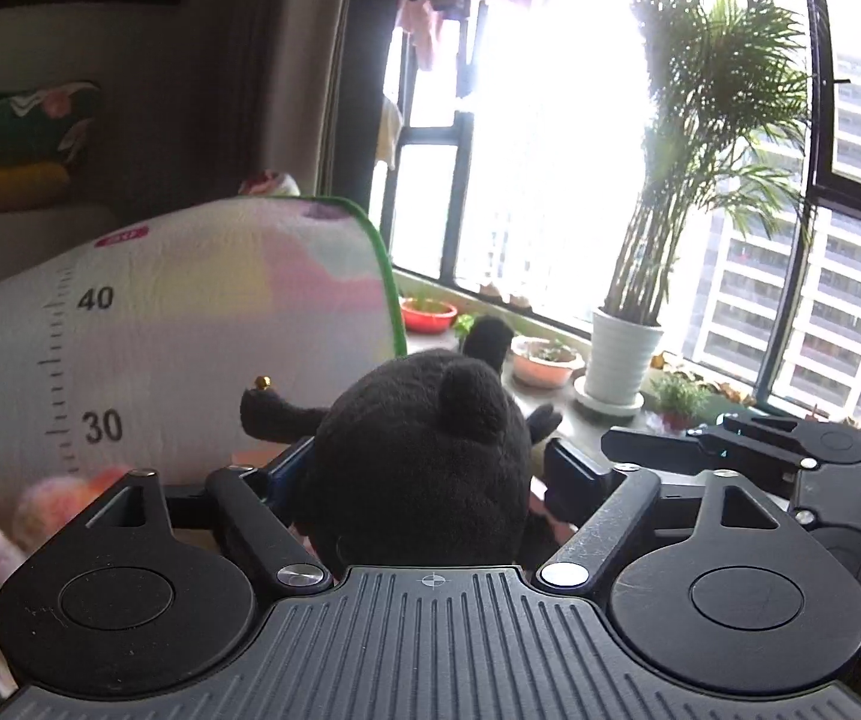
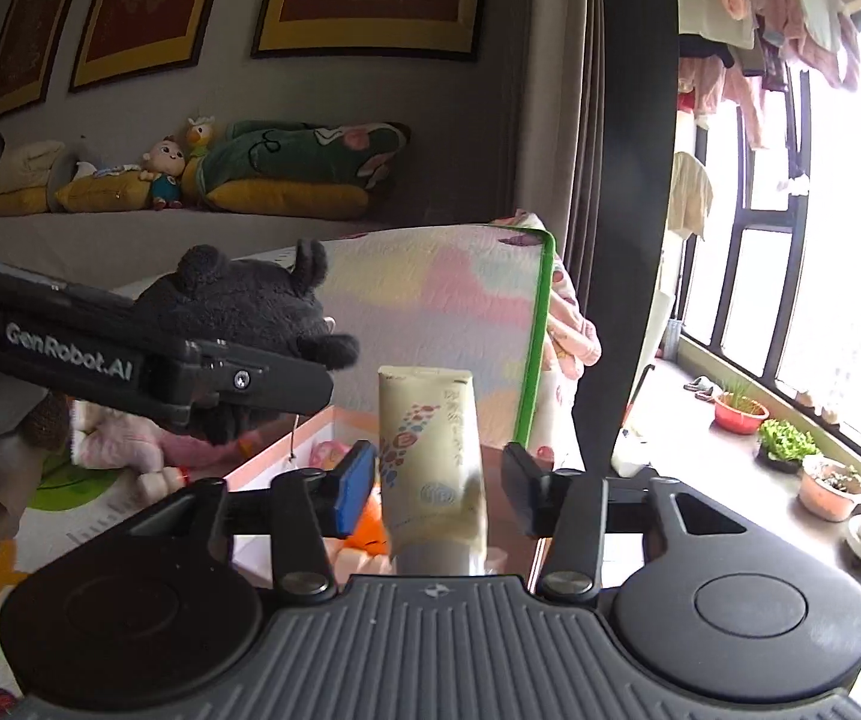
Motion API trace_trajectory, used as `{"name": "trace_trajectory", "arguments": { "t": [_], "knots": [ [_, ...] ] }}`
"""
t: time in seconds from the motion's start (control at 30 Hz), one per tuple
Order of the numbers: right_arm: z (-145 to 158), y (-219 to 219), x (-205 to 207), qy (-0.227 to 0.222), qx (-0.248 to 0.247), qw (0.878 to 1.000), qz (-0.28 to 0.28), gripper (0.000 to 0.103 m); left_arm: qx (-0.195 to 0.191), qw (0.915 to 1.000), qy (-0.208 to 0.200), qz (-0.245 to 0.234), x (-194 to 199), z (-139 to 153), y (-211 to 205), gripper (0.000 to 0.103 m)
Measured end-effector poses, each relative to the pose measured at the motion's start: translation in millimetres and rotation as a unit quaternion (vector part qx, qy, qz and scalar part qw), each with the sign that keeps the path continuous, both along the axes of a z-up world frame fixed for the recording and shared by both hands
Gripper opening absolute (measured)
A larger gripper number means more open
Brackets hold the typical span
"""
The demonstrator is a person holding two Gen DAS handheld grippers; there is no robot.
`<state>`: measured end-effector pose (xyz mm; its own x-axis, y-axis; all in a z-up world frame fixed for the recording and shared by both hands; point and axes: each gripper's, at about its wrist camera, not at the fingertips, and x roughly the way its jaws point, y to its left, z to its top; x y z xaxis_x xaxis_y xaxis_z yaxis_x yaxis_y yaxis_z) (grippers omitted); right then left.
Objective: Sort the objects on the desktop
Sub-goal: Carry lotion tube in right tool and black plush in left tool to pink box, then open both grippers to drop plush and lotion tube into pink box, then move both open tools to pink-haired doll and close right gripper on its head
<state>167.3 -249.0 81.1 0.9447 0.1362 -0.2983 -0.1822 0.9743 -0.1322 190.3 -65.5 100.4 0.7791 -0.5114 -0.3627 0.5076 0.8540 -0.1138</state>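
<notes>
The left gripper [image 1: 424,474] pinches a black plush toy [image 1: 418,468]. At its three o'clock, the right gripper [image 2: 439,480] is spread around a cream tube [image 2: 430,462].

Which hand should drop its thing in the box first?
Probably the left. Its tongs hold the black plush toy right above the open box. The right tongs sit wide around the cream tube.

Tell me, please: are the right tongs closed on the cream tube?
No, the right tongs stand open: the cream tube stands between them, with clear gaps to the blue pad and the black pad.
</notes>
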Motion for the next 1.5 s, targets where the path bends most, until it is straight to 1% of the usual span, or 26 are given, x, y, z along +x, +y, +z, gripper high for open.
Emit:
{"name": "trace_trajectory", "arguments": {
  "t": [0.03,0.1,0.13,0.17,0.2,0.33,0.43,0.5,0.57,0.67,0.8,0.87,0.97,1.1,1.27,1.37,1.47,1.5],
  "knots": [
    [-2.4,-0.7,7.6,0.005,0.004,1.0,-0.01,0.068,-0.003,1.0,0.0,0.001,6.1,-0.9,0.4,0.094],
    [-7.6,-4.3,9.3,0.014,0.021,1.0,-0.006,0.069,-0.008,1.0,-0.001,0.003,18.4,-2.7,1.1,0.094],
    [-11.3,-5.6,6.4,0.017,0.026,1.0,-0.004,0.07,-0.011,0.9999,-0.001,0.004,24.5,-3.6,1.5,0.095],
    [-15.2,-6.5,3.3,0.018,0.028,0.999,-0.002,0.074,-0.005,1.0,-0.001,0.008,23.8,-7.7,4.6,0.095],
    [-18.9,-5.8,0.6,0.02,0.025,0.999,-0.001,0.077,0.006,0.9999,-0.002,0.013,18.8,-13.8,9.4,0.095],
    [-28.9,0.8,-8.3,0.031,0.016,0.999,0.01,0.079,0.048,0.998,0.003,0.041,-3.1,-40.4,32.3,0.095],
    [-31.8,6.9,-14.4,0.04,0.018,0.999,0.026,0.08,0.062,0.9962,0.016,0.06,-17.8,-56.2,55.3,0.095],
    [-32.6,13.6,-18.1,0.043,0.015,0.998,0.039,0.082,0.068,0.9944,0.028,0.076,-24.8,-63.1,70.6,0.095],
    [-32.1,22.9,-21.2,0.042,0.007,0.998,0.052,0.083,0.074,0.992,0.039,0.095,-24.7,-68.4,85.7,0.095],
    [-29.5,38.1,-24.2,0.041,-0.002,0.997,0.069,0.084,0.078,0.9866,0.045,0.136,-19.7,-73.1,104.4,0.096],
    [-22.3,59.1,-18.2,0.047,-0.006,0.995,0.089,0.085,0.081,0.9751,0.031,0.204,-4.9,-73.7,125.1,0.097],
    [-16.2,70.2,-11.1,0.056,0.002,0.993,0.1,0.085,0.081,0.9694,0.03,0.23,4.9,-75.7,135.3,0.097],
    [-6.5,86.9,2.6,0.072,0.015,0.991,0.115,0.086,0.064,0.9681,0.053,0.236,16.7,-82.4,144.3,0.097],
    [4.6,108.5,29.5,0.098,0.034,0.986,0.129,0.091,0.058,0.9672,0.065,0.239,25.8,-88.1,149.7,0.097],
    [13.2,138.9,73.9,0.139,0.055,0.979,0.136,0.092,0.045,0.9677,0.074,0.237,36.1,-95.7,154.3,0.097],
    [15.9,153.7,102.9,0.169,0.07,0.974,0.135,0.098,0.038,0.9686,0.083,0.232,39.7,-99.6,156.4,0.097],
    [16.8,163.7,131.5,0.197,0.085,0.968,0.129,0.098,0.032,0.9703,0.086,0.224,41.6,-101.4,158.4,0.097],
    [15.6,166.7,140.9,0.209,0.09,0.965,0.129,0.1,0.03,0.971,0.087,0.221,42.2,-101.9,159.0,0.097]
  ]
}}
